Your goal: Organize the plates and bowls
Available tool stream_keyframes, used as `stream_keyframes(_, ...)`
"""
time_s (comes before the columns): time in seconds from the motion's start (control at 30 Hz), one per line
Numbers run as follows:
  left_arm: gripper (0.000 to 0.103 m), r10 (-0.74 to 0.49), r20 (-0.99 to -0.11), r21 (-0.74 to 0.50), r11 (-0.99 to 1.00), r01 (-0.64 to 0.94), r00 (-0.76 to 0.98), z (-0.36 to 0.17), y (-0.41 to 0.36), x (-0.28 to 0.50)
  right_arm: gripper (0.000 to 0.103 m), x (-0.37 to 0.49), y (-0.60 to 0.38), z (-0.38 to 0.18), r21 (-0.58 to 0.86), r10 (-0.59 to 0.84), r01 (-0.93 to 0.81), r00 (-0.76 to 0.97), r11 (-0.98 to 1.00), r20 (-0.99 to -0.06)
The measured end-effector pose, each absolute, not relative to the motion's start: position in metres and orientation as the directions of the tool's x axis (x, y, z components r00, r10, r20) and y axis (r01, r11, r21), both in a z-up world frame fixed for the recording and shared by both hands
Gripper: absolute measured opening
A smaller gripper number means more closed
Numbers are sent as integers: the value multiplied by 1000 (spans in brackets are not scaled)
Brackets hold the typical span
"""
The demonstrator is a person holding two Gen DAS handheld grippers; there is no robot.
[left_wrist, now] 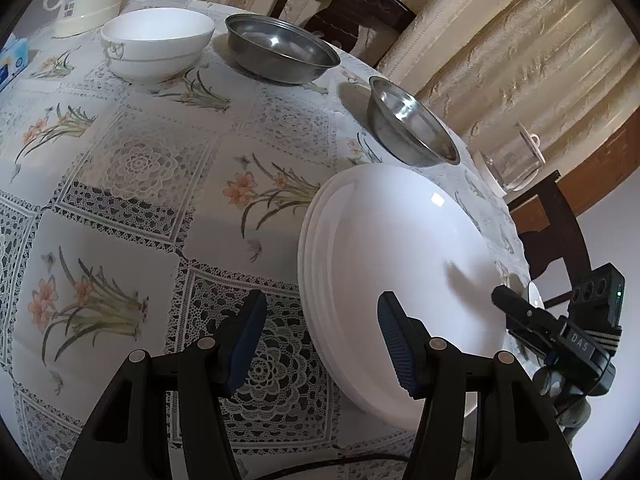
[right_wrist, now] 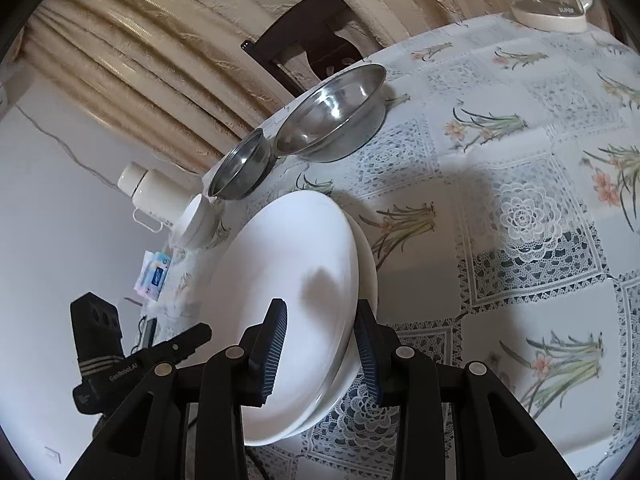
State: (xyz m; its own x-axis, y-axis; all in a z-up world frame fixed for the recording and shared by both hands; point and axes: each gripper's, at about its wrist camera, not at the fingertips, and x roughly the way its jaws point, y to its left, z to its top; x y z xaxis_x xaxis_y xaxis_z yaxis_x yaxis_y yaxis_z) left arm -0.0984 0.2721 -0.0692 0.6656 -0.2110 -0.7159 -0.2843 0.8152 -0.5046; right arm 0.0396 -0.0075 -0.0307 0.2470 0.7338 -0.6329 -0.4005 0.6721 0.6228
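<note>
A round tabletop [left_wrist: 132,216] under a lace-and-flower cloth fills the left wrist view, with beige curtains and a dark wooden chair [left_wrist: 352,4] behind it. At the far edge sit a white ceramic bowl [left_wrist: 158,42], a wide steel bowl [left_wrist: 280,48] and a smaller steel bowl [left_wrist: 412,128], each apart from the others. Nearer, a stack of white plates [left_wrist: 400,280] lies flat close to the table's right edge. The left gripper [left_wrist: 322,344] has its blue-padded fingers [left_wrist: 248,344] spread wide; one hangs over the cloth and the other over the stack's near rim, gripping nothing. At the far right the other handheld gripper shows beside the stack.

In the right wrist view the same stack of white plates [right_wrist: 296,300] lies directly ahead, and the two steel bowls [right_wrist: 332,116] sit beyond it near the table edge. A white bottle [right_wrist: 156,192] lies further off, past the edge. The right gripper [right_wrist: 320,344] has its fingers [right_wrist: 276,344] parted on either side of the top plate's rim. Whether the pads touch the rim cannot be told, but they do not look clamped.

The likely trouble is the stack itself. Glazed plates are slick, so a pinch on the thin rim could slip. Closing on one plate alone might drag or tilt it against those below. The stack is near the table edge, so a sideways nudge could push it toward a fall.
</note>
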Motion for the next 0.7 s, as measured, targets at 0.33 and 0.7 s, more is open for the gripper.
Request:
stream_keyframes(0.33, 59, -194, -715, -495, 818, -292, 672, -67, 272, -101, 40, 42, -21, -23, 619, 721, -372, 307, 691, -621)
stream_keyframes(0.7, 59, -135, -716, -446, 843, -301, 685, -56, 262, -102, 40, 37, -34, -29, 583, 684, -359, 363, 729, -632)
